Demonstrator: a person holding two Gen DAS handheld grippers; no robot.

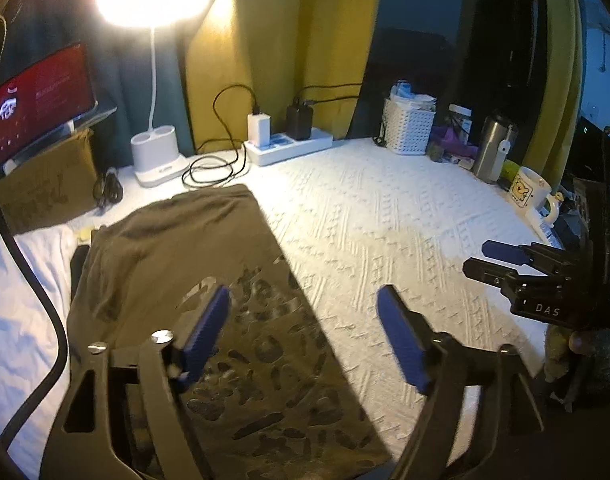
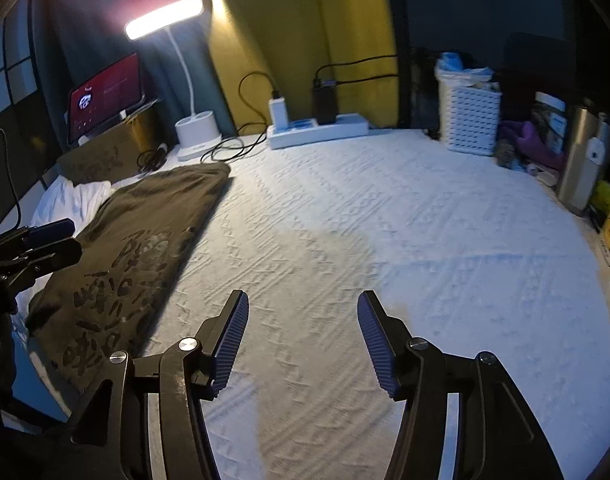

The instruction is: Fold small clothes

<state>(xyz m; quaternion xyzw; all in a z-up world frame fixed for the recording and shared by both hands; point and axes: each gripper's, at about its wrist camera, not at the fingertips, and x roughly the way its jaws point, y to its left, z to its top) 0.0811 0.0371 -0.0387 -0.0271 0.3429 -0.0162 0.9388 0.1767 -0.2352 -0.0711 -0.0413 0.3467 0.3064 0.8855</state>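
On the white textured cover [image 1: 385, 216], an olive shirt [image 1: 209, 280] lies flat, folded into a long strip, dark print face up. In the left wrist view it runs from 6 o'clock up to about 11 o'clock, right edge straight, its shadow falling on the cover beside it. White cloth [image 1: 21, 300] shows at 9 o'clock, partly under the shirt.

Left gripper [image 1: 305, 320]: jaws spread wide, nothing between them. It sits above the shirt's right edge; the left pad [image 1: 205, 332] is over the print, the right pad [image 1: 401, 340] over bare cover. Contact with the fabric cannot be told; no pinch shows.

Right gripper [image 2: 303, 336]: jaws also apart, a bit narrower, empty. Both pads are over bare cover, and the shirt [image 2: 137, 240] is off at 9–10 o'clock in that view, well apart from them. The left wrist view shows the right gripper at 3 o'clock, tips pointing toward the shirt, not touching it.

At the back edge: lamp [image 1: 155, 120] lit at 11 o'clock, tablet [image 1: 41, 100] on a box at 10, power strip [image 1: 289, 146] with chargers at 12, white basket [image 1: 409, 128] at 1, steel flask [image 1: 495, 148] and mug [image 1: 531, 192] at 2. Yellow curtain [image 1: 281, 40] behind.
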